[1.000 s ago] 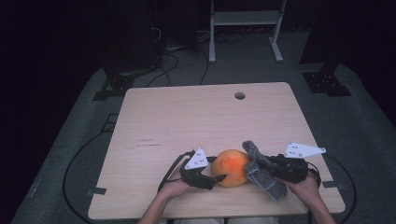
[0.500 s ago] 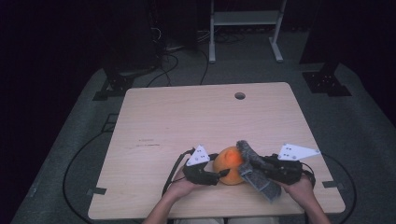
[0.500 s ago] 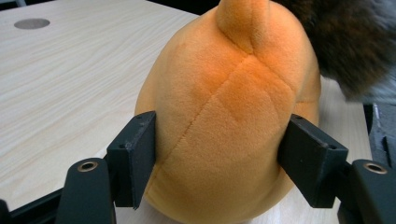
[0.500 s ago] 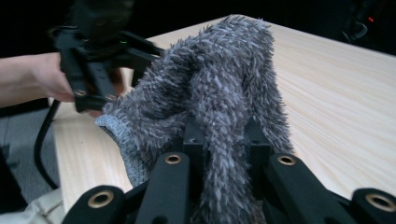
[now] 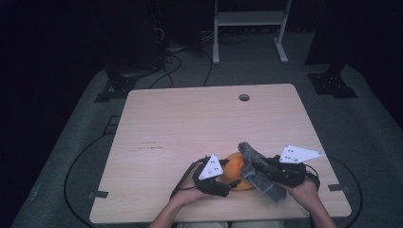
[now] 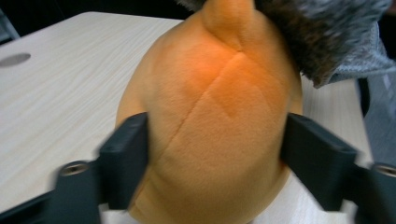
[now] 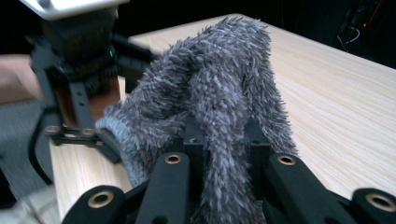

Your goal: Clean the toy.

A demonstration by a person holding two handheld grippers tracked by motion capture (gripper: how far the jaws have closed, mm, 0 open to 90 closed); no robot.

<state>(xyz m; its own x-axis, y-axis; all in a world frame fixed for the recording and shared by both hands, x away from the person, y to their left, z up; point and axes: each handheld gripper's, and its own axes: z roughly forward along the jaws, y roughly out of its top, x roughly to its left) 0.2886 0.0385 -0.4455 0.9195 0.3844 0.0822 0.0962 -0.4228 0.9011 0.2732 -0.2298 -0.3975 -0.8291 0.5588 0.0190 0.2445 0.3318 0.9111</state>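
So at this point both grippers were crowded together at the near edge of the wooden table [image 5: 190, 123], right in front of the person. The orange plush toy [image 5: 234, 167] sat on the tabletop between them, near the front edge and a bit right of centre. The left gripper [image 5: 227, 186] had its two black jaws on either side of the plush, and its jaws had just been opening. In the left gripper view the toy [image 6: 215, 116] bulged between the jaws with both inner faces right up against the fabric, though I honestly couldn't tell if they were pressing or just touching.

The right gripper [image 5: 259, 167] was clamped down tight on a fuzzy grey sock [image 5: 259, 173]. In the right gripper view the sock [image 7: 219, 107] was squeezed thin between the jaws and puffed out above them, and its ribbed cuff hung off to the left side. From the high view the sock draped over the right side of the orange plush, touching it, one end poking up and the other trailing toward the table edge.
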